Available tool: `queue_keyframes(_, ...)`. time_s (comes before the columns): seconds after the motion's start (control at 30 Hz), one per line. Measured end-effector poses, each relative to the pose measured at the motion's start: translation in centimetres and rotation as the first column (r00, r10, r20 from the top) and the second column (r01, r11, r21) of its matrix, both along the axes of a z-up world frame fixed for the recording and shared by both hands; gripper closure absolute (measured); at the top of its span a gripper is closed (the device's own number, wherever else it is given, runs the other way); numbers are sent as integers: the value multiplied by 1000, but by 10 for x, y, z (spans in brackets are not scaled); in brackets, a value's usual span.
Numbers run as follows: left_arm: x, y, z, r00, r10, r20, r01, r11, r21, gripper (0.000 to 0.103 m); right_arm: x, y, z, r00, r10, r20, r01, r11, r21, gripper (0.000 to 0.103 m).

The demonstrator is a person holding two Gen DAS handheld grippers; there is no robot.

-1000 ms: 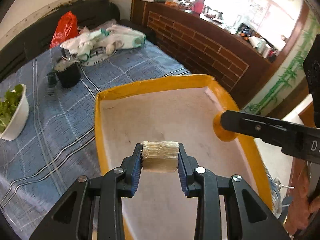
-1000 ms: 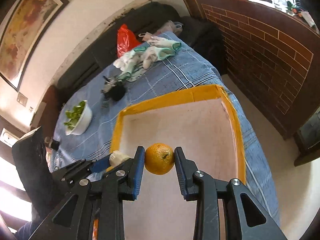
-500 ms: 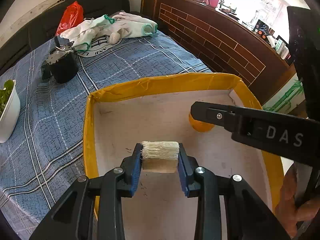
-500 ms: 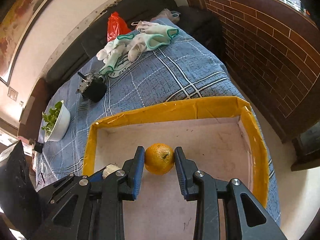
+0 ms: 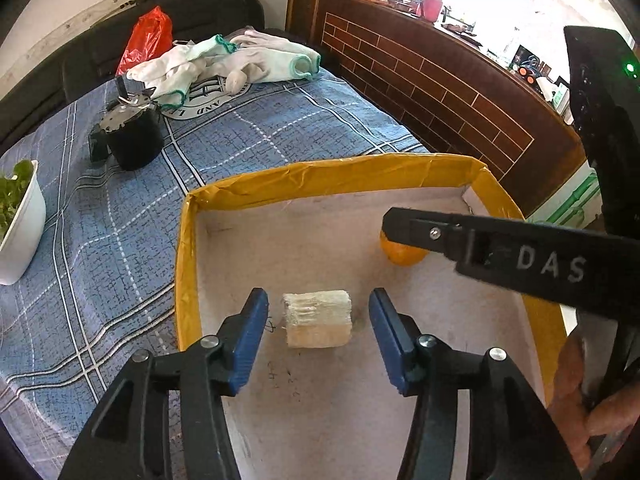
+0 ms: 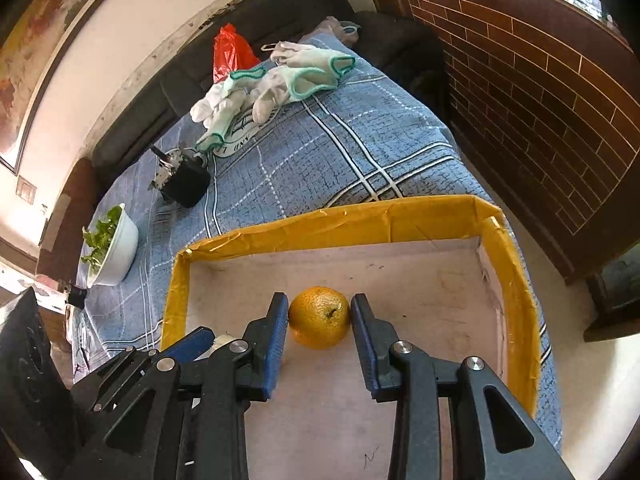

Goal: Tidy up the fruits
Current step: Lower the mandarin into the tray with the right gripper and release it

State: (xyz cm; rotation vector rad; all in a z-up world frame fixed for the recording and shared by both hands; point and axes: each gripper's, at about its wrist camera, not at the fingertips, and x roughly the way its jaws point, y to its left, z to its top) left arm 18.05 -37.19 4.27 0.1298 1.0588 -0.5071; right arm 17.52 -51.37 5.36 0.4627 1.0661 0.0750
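A shallow tray with a yellow taped rim and a white floor lies on the blue checked cloth. My left gripper is open, its jaws standing apart on either side of a pale fibrous cut piece of fruit that rests on the tray floor. My right gripper is shut on an orange, low over the tray floor. In the left wrist view the orange shows partly hidden behind the right gripper's finger.
On the cloth beyond the tray stand a black pot, a white bowl of greens at the left and a heap of white gloves with a red bag behind. A brick wall runs along the right.
My left gripper has opened and let go of the pale fruit piece, which now sits on the tray floor. Both grippers have moved lower and further into the tray.
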Motion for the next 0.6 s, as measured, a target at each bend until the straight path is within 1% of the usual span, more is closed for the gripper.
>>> queue_keyframes(0.23,-11,4,14,1000,-1,20,1,1000,-22,51,-14,-3,18,999,-11,44,10,1000,19,66)
queue_keyframes(0.37,-26,13,28,999,-3,49,4,1000,-30,51,-34,2,32,997,0,76,-3,999,32,66)
queue_keyframes(0.43,-34,20,33,998,-1,61,3,999,-39,48,-42,5,37,995,6,95,-9,999,35,61)
queue_keyframes(0.47,-38,23,35,998,-2,64,5,999,-41,45,-45,8,40,995,8,100,-9,1000,15,60)
queue_keyframes(0.53,-43,27,37,998,-1,70,3,999,-34,45,-43,13,41,995,10,97,-9,1000,-15,60)
queue_keyframes(0.6,-49,31,38,998,3,67,-1,999,-33,45,-42,15,39,997,-3,72,4,1000,-13,60)
